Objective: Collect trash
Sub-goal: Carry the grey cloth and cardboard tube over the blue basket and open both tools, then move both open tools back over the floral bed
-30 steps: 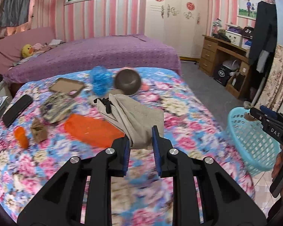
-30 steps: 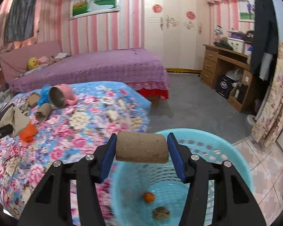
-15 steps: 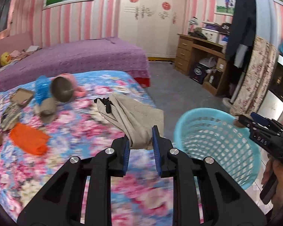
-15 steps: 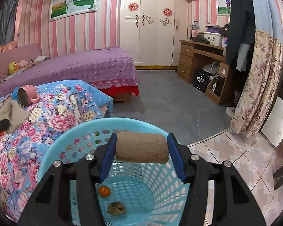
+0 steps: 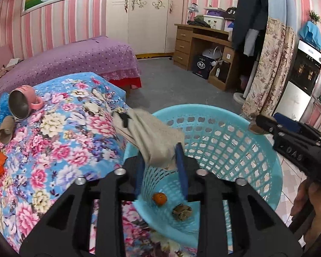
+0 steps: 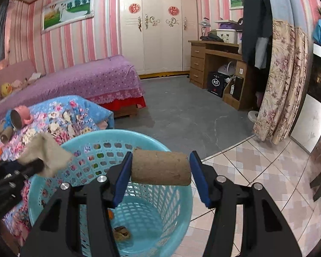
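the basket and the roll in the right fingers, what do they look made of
Basket: moulded plastic by the look, glossy turquoise, walls pierced with even rows of holes. Roll: probably cardboard, matt brown, with a rough fibrous surface; its ends are hidden by the fingers.

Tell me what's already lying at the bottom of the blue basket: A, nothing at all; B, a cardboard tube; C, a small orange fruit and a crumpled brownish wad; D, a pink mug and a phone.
C: the left wrist view shows a small orange fruit and a crumpled brownish wad on the floor of the blue basket.
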### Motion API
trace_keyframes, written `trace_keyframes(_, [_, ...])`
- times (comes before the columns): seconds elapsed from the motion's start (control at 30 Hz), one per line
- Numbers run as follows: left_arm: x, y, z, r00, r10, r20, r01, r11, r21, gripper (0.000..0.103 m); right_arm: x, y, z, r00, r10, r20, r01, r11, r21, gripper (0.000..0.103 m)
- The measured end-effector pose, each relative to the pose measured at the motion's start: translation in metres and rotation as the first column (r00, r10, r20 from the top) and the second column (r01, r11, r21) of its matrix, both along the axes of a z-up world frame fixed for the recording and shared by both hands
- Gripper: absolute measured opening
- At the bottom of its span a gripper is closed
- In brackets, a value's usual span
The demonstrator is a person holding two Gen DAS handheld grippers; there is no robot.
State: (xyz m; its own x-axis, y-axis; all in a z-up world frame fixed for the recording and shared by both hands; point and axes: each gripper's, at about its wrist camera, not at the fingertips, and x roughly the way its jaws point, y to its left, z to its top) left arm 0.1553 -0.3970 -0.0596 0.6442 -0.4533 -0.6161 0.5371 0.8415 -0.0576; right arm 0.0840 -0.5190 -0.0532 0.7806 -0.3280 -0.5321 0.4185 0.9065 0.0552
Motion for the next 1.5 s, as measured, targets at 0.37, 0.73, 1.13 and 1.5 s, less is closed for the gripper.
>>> trace_keyframes(0.37, [0.009, 0.031, 0.005, 0.998, 0.056, 0.038, -0.056, 0.998, 0.006, 0.096, 0.003, 0.003, -0.005, 0.999, 0.000, 0.033, 0.001, 1.000, -0.022, 0.054])
trace_keyframes(0.73, [0.011, 0.063, 0.000, 0.994, 0.110, 0.019, -0.110, 0.994, 0.009, 0.097, 0.012, 0.022, -0.004, 0.999, 0.032, 0.022, -0.030, 0.996, -0.088, 0.082])
trace_keyframes(1.13, [0.006, 0.116, 0.026, 0.986, 0.155, 0.063, -0.154, 0.988, -0.009, 0.098, 0.023, 0.049, 0.012, 0.999, -0.040, -0.011, 0.037, 0.984, -0.172, 0.099])
trace_keyframes(1.5, [0.014, 0.209, 0.055, 0.955, 0.272, 0.120, -0.273, 0.962, -0.011, 0.098, 0.045, 0.113, 0.038, 1.000, 0.005, 0.024, -0.003, 0.995, -0.104, 0.099])
